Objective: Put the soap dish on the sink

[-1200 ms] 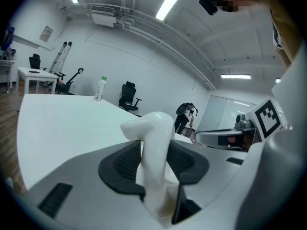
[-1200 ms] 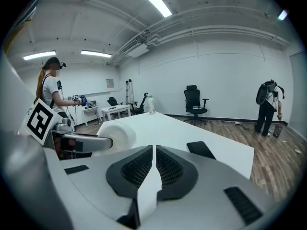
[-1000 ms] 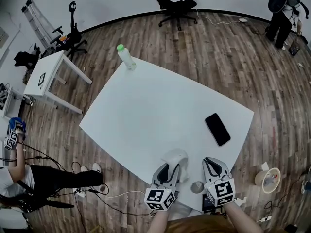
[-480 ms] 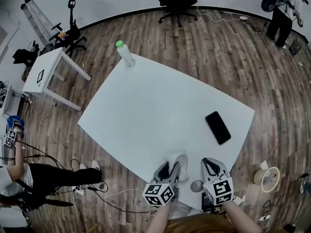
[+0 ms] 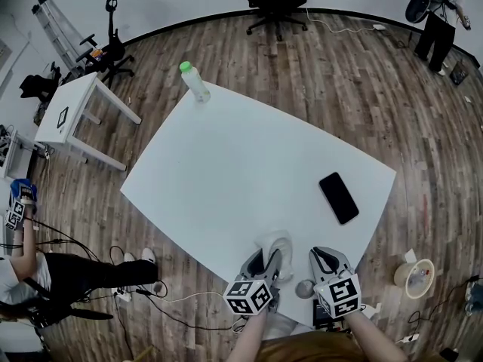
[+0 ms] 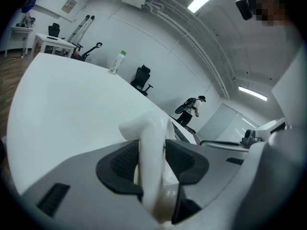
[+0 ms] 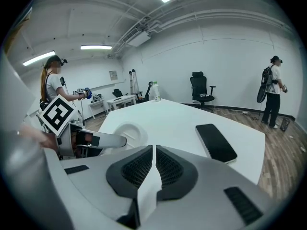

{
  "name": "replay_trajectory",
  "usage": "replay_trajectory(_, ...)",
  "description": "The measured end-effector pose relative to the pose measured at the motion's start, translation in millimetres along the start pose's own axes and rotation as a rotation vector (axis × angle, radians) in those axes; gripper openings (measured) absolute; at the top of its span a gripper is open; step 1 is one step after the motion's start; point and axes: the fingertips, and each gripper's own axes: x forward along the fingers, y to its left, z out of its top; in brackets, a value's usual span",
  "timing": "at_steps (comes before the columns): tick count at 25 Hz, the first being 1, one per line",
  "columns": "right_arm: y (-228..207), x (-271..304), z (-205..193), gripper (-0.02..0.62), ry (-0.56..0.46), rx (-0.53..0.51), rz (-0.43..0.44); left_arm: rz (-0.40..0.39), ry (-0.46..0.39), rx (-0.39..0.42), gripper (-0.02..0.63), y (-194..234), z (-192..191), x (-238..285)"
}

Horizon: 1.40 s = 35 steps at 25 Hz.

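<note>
Left gripper view | soap dish (image 6: 146,126) clamped in left claw (image 6: 151,153)

No words or numbers are showing clearly enough to read. The cube on the left gripper (image 5: 269,261) and the one on the right gripper (image 5: 329,258) are carrying only black-and-white square markers — patterns, not letters. A similar square mark is sitting on the side table (image 5: 72,111) at far left, and a wall notice (image 6: 69,5) is hanging too small to read.
</note>
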Motion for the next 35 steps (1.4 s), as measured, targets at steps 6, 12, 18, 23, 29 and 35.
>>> replay_trajectory(6,2.4,1.4,-4.4,0.011,0.014,-0.007,0.007,-0.003,0.037,-0.042,0.167,3.8,-3.5,3.6)
replay_trajectory(12,-0.4,2.5,-5.0,0.011,0.019,-0.006,0.002,0.096,0.088,0.127,0.191,9.0,-0.8,-0.9)
replay_trajectory(18,-1.3,3.8,-6.4,0.011,0.024,-0.005,0.006,0.136,0.137,0.142,0.252,18.5,-8.3,-0.6)
replay_trajectory(23,0.3,5.0,-7.5,0.011,0.029,-0.008,0.011,0.157,0.178,0.225,0.258,18.4,-10.7,5.1)
replay_trajectory(29,0.0,3.4,-9.9,0.011,0.039,-0.009,0.008,0.141,0.197,0.303,0.265,10.5,-7.4,8.9)
replay_trajectory(35,-2.8,4.5,-10.5,0.011,0.044,-0.002,0.001,0.126,0.174,0.258,0.278,13.4,4.3,2.3)
